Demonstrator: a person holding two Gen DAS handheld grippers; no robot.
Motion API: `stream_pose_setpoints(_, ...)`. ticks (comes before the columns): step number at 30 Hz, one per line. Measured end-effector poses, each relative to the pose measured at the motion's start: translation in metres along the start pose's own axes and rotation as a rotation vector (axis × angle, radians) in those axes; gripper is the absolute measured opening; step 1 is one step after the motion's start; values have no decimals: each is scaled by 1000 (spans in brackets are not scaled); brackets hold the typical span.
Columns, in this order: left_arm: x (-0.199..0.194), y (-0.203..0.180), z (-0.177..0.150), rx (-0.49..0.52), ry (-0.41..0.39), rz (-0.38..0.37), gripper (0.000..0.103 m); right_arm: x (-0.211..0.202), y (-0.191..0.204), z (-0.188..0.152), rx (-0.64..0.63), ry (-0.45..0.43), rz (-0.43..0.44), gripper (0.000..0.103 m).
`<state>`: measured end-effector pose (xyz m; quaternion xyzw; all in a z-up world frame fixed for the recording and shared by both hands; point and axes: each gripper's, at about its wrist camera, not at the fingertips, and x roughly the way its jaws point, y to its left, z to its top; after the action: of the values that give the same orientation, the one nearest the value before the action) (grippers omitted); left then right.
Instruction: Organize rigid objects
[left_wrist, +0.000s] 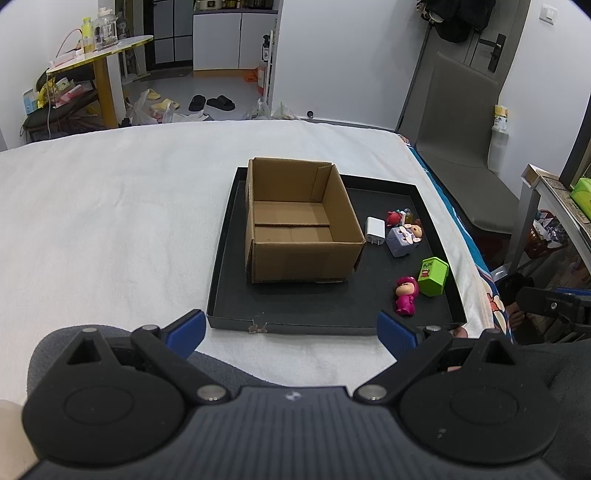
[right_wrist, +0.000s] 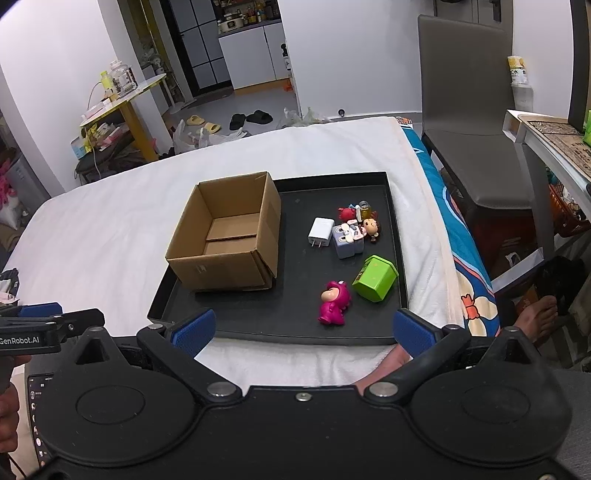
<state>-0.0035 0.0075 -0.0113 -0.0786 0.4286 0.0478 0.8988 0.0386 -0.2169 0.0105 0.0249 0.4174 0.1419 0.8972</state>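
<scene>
A black tray (left_wrist: 332, 317) (right_wrist: 280, 328) lies on a white-covered bed. An open, empty cardboard box (left_wrist: 299, 221) (right_wrist: 229, 232) stands in its left half. To the box's right lie a white charger (left_wrist: 375, 230) (right_wrist: 320, 230), a lilac cube toy (left_wrist: 400, 242) (right_wrist: 347, 243), a small doll (right_wrist: 371, 227), a red figure (right_wrist: 346, 213), a green box toy (left_wrist: 433, 276) (right_wrist: 375, 278) and a pink figure (left_wrist: 405, 295) (right_wrist: 333, 302). My left gripper (left_wrist: 291, 334) is open and empty before the tray's near edge. My right gripper (right_wrist: 304, 332) is open and empty, near the pink figure.
A grey chair (right_wrist: 472, 110) and a side table (right_wrist: 554, 140) stand right of the bed. A yellow table (left_wrist: 99, 55) with bottles, bags and slippers (left_wrist: 212, 102) lie on the floor beyond. A bare foot (right_wrist: 535, 321) shows at right. The left gripper shows at the right view's left edge (right_wrist: 44, 325).
</scene>
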Motion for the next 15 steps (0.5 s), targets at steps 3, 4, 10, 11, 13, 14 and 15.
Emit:
stream_pose_setpoints(3, 1, 0, 0, -1, 1, -3, 98, 0, 0, 0, 6, 5, 0, 103)
stream_pose_setpoints(4, 2, 0, 0, -1, 3, -2, 98, 0, 0, 0, 7, 5, 0, 103)
stream_pose_setpoints(10, 2, -3, -1, 7, 7, -3, 98, 0, -1, 0, 7, 4, -1, 103)
stream_pose_setpoints(11, 2, -3, -1, 8, 7, -3, 98, 0, -1, 0, 6, 4, -1, 103)
stream_pose_setpoints(13, 2, -4, -1, 10, 8, -3, 98, 0, -2, -1, 7, 4, 0, 103)
stream_pose_setpoints(14, 3, -4, -1, 11, 9, -4, 98, 0, -2, -1, 7, 4, -1, 103)
stream_pose_setpoints(15, 3, -4, -2, 12, 9, -6, 98, 0, -2, -1, 6, 4, -1, 103)
